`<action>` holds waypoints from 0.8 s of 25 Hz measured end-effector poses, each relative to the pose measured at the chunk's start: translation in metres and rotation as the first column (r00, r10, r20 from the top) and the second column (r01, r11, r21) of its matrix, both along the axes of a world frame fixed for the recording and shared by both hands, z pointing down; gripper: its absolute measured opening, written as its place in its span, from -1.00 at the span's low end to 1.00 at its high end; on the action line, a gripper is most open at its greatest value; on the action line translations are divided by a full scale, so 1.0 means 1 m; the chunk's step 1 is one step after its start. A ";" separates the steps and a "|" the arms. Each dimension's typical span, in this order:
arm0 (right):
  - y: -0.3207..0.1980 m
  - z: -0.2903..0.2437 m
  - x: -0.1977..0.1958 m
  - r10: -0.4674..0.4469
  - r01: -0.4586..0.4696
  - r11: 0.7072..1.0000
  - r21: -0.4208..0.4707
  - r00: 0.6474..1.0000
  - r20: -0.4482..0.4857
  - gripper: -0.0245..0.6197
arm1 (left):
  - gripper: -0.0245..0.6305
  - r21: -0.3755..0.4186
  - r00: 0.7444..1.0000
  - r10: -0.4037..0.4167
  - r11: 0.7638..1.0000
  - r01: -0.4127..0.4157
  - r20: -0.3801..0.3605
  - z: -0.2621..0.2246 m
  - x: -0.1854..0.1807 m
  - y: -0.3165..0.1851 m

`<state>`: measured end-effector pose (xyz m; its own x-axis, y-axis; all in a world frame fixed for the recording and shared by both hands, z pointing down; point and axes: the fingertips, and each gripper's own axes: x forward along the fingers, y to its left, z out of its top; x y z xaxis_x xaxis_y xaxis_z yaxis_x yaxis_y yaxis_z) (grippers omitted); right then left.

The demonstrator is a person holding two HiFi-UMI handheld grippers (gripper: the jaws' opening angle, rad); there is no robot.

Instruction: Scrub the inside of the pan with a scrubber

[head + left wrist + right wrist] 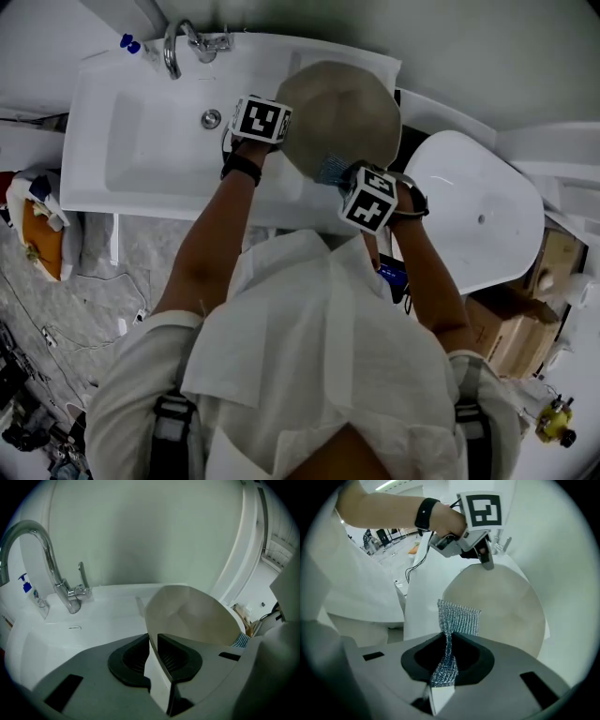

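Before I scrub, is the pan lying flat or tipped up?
Tipped up: the left tongs clamp the pan by its rim, holding it steeply tilted over the sink.

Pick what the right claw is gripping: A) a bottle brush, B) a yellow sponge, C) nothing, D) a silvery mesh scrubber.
D: the right claw pinches a silvery mesh scrubber, whose free end sticks out in front of the pan.
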<state>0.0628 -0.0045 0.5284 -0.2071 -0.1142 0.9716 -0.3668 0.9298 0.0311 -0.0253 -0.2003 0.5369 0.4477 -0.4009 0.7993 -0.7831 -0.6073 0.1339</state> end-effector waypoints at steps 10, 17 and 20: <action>-0.055 -0.041 0.051 0.366 -0.410 0.907 0.097 0.881 0.302 -0.78 | -0.68 0.082 0.999 0.042 0.996 -0.039 -0.030 -0.027 -0.013 0.000; -0.086 -0.109 0.092 0.448 -0.691 0.709 0.142 0.597 0.666 -0.78 | -0.69 0.197 0.983 0.018 0.980 0.018 -0.182 -0.080 -0.044 0.000; -0.084 -0.144 0.107 0.378 -0.751 0.634 0.188 0.512 0.772 -0.78 | -0.71 0.282 0.954 0.033 0.958 0.055 -0.299 -0.114 -0.053 0.005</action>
